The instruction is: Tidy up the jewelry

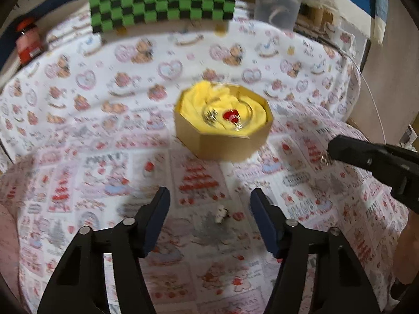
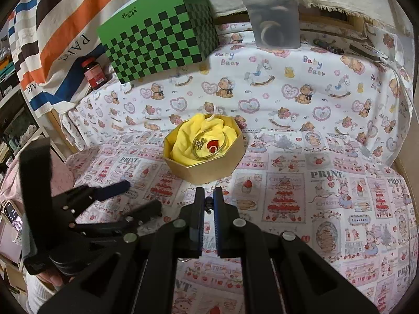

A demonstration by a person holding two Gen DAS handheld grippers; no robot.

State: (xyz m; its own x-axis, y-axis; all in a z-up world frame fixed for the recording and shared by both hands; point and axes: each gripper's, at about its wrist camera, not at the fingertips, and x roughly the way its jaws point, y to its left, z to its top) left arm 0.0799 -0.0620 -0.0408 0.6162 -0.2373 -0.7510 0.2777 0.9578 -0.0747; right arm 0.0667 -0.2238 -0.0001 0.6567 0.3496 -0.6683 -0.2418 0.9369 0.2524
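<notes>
Printed cotton sheet (image 2: 327, 130) bearing a gold octagonal box (image 2: 204, 167) with yellow lining. Left gripper (image 1: 209, 204), half-parted and empty, straddles a small white trinket (image 1: 220, 213) at six o'clock of the box. Right gripper (image 2: 208, 196) pinches a small metal charm (image 2: 208, 205).

Lying across the whole surface: a printed cloth (image 2: 301, 99) with bears, hearts and cakes. Hanging behind: a striped banner (image 2: 52, 26) in orange, brown, blue and white. Showing at far left: dim shelving (image 2: 13, 120). Peeking out at the right: a wooden edge (image 2: 407, 178).
</notes>
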